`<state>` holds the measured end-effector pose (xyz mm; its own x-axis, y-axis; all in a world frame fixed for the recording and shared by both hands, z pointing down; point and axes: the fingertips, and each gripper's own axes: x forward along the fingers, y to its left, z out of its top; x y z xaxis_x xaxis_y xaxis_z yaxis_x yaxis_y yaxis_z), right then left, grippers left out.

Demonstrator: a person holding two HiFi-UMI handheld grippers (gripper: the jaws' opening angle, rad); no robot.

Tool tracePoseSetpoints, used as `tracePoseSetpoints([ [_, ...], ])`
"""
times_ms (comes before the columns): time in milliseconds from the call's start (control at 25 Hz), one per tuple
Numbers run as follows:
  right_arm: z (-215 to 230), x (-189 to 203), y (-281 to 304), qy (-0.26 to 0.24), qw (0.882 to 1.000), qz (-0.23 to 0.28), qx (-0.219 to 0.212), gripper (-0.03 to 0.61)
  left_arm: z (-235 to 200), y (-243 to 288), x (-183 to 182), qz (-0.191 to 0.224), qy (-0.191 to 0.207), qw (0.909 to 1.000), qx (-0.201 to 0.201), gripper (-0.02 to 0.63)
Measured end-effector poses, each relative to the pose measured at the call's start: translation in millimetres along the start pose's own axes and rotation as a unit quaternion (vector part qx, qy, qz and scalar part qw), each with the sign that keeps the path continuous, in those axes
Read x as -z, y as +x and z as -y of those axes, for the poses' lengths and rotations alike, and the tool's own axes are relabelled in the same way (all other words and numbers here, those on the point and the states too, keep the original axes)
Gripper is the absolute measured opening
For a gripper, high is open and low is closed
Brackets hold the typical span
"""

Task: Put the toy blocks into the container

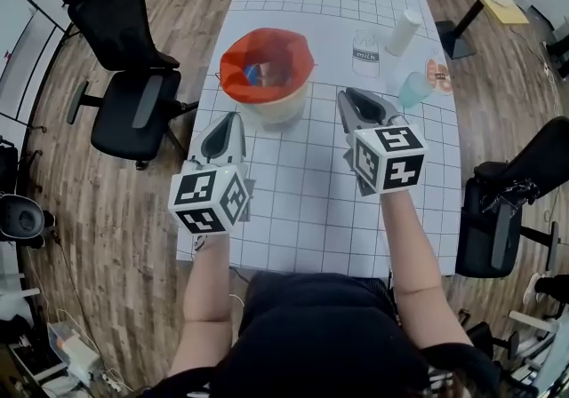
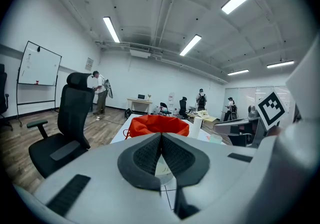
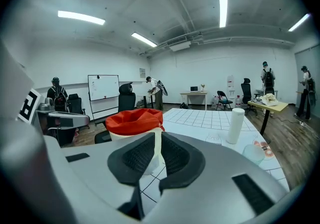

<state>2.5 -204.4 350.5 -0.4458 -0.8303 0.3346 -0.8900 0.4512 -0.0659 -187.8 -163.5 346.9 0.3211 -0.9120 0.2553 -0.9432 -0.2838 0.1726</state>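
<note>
A white bucket lined with an orange-red bag (image 1: 267, 76) stands on the gridded white table (image 1: 302, 201); a few coloured toy blocks (image 1: 254, 75) lie inside it. My left gripper (image 1: 232, 118) hovers just left of and nearer than the bucket, its pads pressed together and empty (image 2: 161, 136). My right gripper (image 1: 348, 93) hovers to the bucket's right; a narrow gap shows between its pads and nothing is in it (image 3: 158, 137). Both gripper views look at the bucket (image 2: 157, 124) (image 3: 134, 120). No loose blocks show on the table.
Behind the right gripper stand a clear labelled jar (image 1: 365, 54), a white cylinder (image 1: 403, 32), a teal cup (image 1: 413, 88) and a small dish (image 1: 438, 75). Black office chairs stand left (image 1: 133, 103) and right (image 1: 507, 210) of the table. People stand far across the room.
</note>
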Motion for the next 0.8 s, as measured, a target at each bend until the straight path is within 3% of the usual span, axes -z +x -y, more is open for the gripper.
tracePoseSetpoints([
  [800, 20, 64, -21, 0.04, 0.998, -0.026, 0.03, 0.015, 8, 3, 53, -0.05, -0.021, 0.9984, 0.015, 0.025],
])
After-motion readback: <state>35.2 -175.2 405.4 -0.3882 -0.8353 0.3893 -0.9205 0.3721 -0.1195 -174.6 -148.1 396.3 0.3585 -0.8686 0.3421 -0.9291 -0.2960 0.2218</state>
